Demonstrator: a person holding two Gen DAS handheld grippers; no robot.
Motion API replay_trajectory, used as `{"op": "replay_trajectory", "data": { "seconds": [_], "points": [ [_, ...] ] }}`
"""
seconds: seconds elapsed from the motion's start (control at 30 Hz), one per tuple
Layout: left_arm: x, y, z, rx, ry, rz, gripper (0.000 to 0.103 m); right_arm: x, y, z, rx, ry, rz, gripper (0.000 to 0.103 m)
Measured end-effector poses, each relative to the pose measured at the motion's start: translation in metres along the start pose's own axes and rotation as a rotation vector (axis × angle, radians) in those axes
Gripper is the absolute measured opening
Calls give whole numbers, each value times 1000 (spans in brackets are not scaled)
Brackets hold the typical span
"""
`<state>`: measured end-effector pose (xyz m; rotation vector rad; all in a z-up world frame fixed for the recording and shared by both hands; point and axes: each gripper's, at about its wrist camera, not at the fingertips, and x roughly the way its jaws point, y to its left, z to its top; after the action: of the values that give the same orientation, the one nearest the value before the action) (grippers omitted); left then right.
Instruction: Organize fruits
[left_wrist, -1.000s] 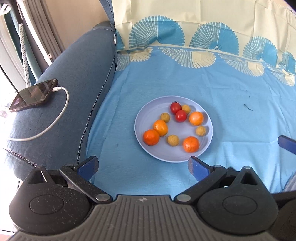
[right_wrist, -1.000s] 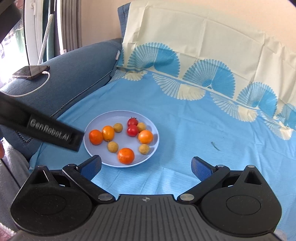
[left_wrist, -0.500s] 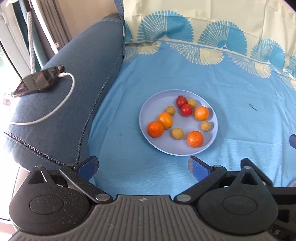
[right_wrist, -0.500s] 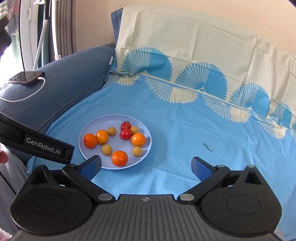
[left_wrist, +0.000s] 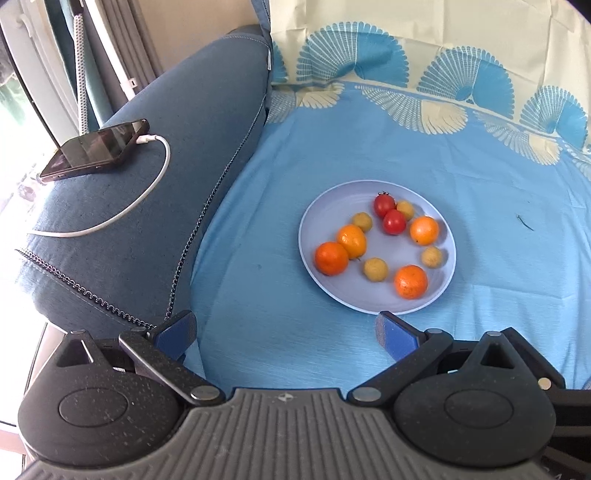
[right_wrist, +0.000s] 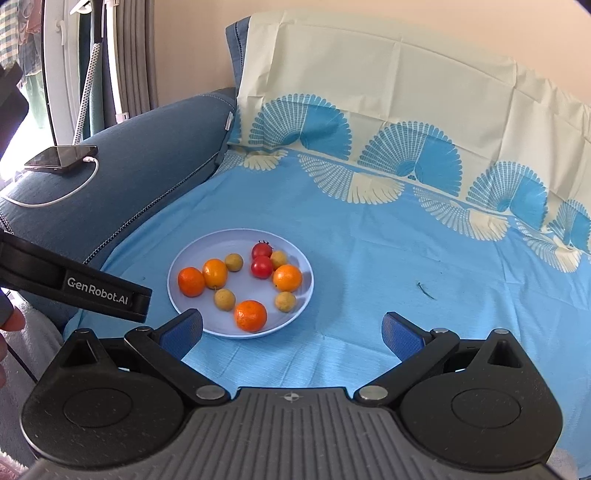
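Blue patterned bedsheet (right_wrist: 369, 221), round pale-blue plate (right_wrist: 192, 258) of mixed fruit mid-frame. Both hand-held grippers, left (left_wrist: 286, 332) and right (right_wrist: 291, 328), gape empty; plate lies just ahead, right nearer.

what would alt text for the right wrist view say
A pale blue plate holding four oranges, four small yellow fruits and two cherry tomatoes sits on a blue patterned sheet. The right tongs are open and empty in the foreground. Left, a phone charges on a dark blue cushion.
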<state>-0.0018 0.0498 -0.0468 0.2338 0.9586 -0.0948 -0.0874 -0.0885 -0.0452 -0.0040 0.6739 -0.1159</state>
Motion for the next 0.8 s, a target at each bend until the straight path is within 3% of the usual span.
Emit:
{"op": "replay_trajectory", "data": {
  "seconds": [0.13,0.8],
  "points": [
    [2,3,1,-21,21,-28,103,0,0,0,2,6,1,102],
    [4,2,2,-5,24,-5,103,13,2,10,-7,32,-9,102]
  ]
}}
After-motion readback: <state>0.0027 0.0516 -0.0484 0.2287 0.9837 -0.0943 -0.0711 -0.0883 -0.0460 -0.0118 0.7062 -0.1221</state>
